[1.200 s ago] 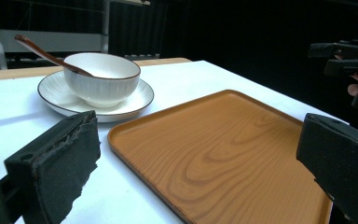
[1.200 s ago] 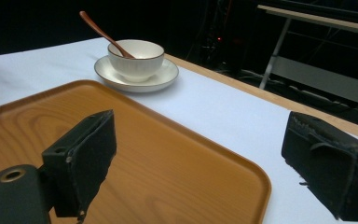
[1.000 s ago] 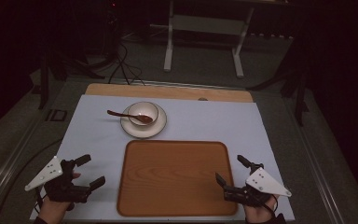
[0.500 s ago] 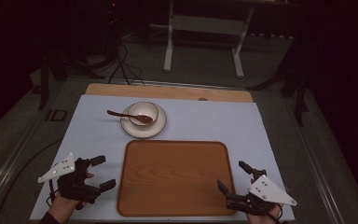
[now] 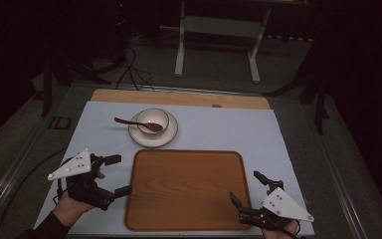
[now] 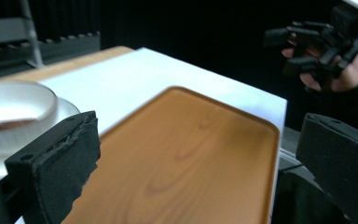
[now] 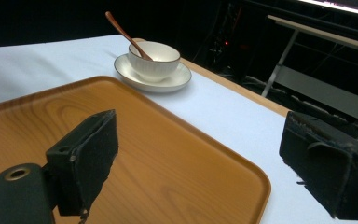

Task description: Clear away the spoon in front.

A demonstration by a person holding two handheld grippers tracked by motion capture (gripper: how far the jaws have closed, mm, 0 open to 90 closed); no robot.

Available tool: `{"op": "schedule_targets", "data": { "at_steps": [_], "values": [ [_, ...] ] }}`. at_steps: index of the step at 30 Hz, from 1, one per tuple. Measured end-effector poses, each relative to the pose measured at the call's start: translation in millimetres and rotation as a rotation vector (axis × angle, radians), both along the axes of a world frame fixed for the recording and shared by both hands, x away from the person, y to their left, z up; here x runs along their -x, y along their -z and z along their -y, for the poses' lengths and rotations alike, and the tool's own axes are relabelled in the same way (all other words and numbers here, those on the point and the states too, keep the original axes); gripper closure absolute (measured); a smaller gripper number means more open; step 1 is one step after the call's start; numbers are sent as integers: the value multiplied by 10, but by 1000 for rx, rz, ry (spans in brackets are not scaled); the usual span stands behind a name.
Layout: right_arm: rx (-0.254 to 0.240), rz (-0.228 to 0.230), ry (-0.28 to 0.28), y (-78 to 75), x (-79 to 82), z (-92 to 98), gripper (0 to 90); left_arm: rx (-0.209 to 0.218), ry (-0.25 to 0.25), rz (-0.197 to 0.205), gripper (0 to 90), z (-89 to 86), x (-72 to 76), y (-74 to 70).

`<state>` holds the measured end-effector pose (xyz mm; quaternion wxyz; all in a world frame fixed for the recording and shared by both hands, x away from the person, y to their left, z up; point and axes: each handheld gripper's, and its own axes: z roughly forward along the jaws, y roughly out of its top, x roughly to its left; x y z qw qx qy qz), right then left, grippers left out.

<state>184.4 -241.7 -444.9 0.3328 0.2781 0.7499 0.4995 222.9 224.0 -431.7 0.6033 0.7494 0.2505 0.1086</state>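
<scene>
A wooden tray lies empty in the middle of the white mat. Behind it a white bowl stands on a saucer, with a brown spoon resting in the bowl, handle to the left. My left gripper is open at the tray's left edge, with its near jaw tip close to the rim. My right gripper is open at the tray's right front corner, one jaw tip over the rim. The left gripper looks across the tray. The right gripper faces the bowl.
The white mat covers a wooden table whose far edge shows bare. Beyond it stand a metal stand and cables on a dark floor. The other hand's gripper hangs past the tray's far side.
My left gripper has moved right, up to the tray's left edge. My right gripper has slipped back a little toward the near edge of the table. Tray, bowl and spoon have not moved.
</scene>
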Motion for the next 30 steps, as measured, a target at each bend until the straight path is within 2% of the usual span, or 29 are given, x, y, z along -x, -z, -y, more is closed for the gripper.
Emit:
{"op": "schedule_targets", "data": {
  "at_steps": [3, 6, 7, 9, 12, 14, 17, 18, 19, 22, 26, 28, 30],
  "values": [
    [-3, 6, -6, -10, 1, 8, 114, 0, -4, 8, 2, -15, -71, -128],
    [-4, 7, -5, -15, 0, 12, 114, -11, -16, 19, 2, -23, -121, -189],
    [-10, 3, -9, -18, -2, 15, 114, -12, -38, 34, 2, -44, -192, -253],
    [-12, 9, -9, -27, 4, 7, 114, -12, -66, 39, 4, -62, -264, -294],
    [-10, 16, -12, -40, 10, 1, 114, -22, -127, 71, 33, -92, -359, -339],
    [-14, 14, -15, -42, 11, -2, 114, -6, -163, 72, 45, -119, -434, -360],
    [-17, 14, -17, -42, 12, -5, 114, 16, -218, 56, 58, -159, -547, -372],
    [-17, 14, -17, -42, 12, -5, 114, 16, -218, 56, 72, -159, -547, -372],
    [-18, 14, -18, -43, 12, -6, 114, 17, -243, 44, 72, -171, -622, -363],
    [-20, 19, -19, -47, 12, -10, 114, 3, -292, 29, 73, -170, -711, -338],
    [-23, 21, -21, -50, 17, -12, 113, 3, -340, -18, 73, -171, -851, -288],
    [-24, 21, -21, -51, 18, -13, 114, -7, -379, -29, 74, -168, -899, -270],
    [-26, 23, -21, -54, 21, -12, 113, 4, -403, -35, 74, -175, -951, -243]
  ]
}}
